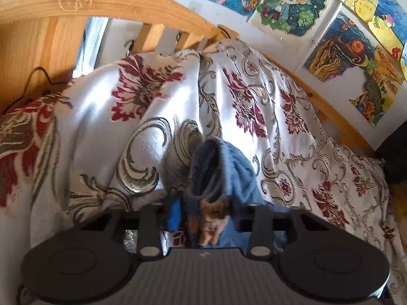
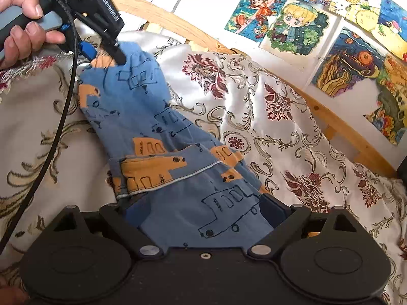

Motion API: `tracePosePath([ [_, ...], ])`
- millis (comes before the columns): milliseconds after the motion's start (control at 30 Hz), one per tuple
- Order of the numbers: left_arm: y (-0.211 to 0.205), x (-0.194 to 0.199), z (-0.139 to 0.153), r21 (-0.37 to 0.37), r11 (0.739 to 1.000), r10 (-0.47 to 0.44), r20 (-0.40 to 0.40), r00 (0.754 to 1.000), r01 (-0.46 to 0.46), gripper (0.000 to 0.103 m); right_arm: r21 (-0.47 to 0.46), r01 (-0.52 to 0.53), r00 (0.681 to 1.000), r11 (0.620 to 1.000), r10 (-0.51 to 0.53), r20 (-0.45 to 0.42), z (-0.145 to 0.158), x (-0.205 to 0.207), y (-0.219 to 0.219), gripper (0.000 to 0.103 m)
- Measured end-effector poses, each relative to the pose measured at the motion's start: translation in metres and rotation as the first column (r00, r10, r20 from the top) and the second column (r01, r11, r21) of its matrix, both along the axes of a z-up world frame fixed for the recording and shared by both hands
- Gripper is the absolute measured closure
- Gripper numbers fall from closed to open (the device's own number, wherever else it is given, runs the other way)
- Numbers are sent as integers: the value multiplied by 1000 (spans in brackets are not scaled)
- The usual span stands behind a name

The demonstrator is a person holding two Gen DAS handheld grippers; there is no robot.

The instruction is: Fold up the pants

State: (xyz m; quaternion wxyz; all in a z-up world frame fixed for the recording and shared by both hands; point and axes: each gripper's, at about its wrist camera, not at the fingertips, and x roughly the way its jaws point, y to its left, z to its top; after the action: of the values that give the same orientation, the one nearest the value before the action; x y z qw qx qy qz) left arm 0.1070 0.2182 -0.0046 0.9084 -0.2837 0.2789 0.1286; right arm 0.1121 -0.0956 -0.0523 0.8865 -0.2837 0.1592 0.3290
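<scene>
Both grippers clamped on blue pants (image 2: 162,137): left gripper (image 2: 109,56), its housing lettered "GenRobot.AI", at one end; right gripper (image 2: 203,211) at the other.

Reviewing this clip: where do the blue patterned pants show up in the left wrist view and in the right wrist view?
Left wrist view: the pants sit bottom centre, bunched in the left claw, above the bedspread.
Right wrist view: they hang diagonally from upper left, where the left claw pinches them, to bottom centre in the right claw.
Shared landmark: the blond cartoon drawing on the wall.
</scene>
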Motion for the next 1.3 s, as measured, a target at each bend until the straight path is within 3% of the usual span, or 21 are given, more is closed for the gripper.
tracePosePath([
  [133, -7, 0, 11, -30, 1000, -10, 17, 1000, 10, 82, 29, 7, 1000, 1000, -7, -9, 7, 3, -5, 10],
  [300, -47, -1, 40, 88, 994, -70, 58, 996, 65, 83, 95, 27, 999, 995, -24, -36, 27, 9, -19, 10],
  [533, -121, 6, 79, 239, 945, -251, 90, 964, 223, 83, 161, 116, 990, 980, -101, -100, 57, 32, -63, 9],
  [667, -172, 7, 88, 345, 877, -376, 62, 924, 334, 83, 228, 202, 973, 953, -169, -157, 76, 49, -100, 9],
  [833, -246, 7, 79, 488, 726, -542, -28, 840, 484, 82, 357, 324, 927, 876, -219, -305, 90, 70, -150, 10],
  [1000, -304, 19, 41, 473, 621, -640, -155, 753, 625, 82, 483, 454, 829, 749, -156, -538, 82, 97, -195, 11],
  [1067, -322, 26, 24, 469, 588, -653, -204, 729, 659, 82, 518, 486, 782, 704, -86, -618, 72, 105, -206, 12],
  [1167, -337, 34, 5, 482, 548, -653, -264, 710, 684, 81, 533, 510, 727, 675, -6, -687, 54, 113, -212, 17],
  [1267, -343, 37, -3, 492, 533, -648, -286, 706, 688, 81, 524, 523, 687, 673, 31, -726, 39, 118, -209, 30],
  [1300, -343, 36, -4, 497, 530, -647, -288, 706, 688, 81, 526, 519, 679, 674, 49, -733, 36, 119, -207, 39],
])
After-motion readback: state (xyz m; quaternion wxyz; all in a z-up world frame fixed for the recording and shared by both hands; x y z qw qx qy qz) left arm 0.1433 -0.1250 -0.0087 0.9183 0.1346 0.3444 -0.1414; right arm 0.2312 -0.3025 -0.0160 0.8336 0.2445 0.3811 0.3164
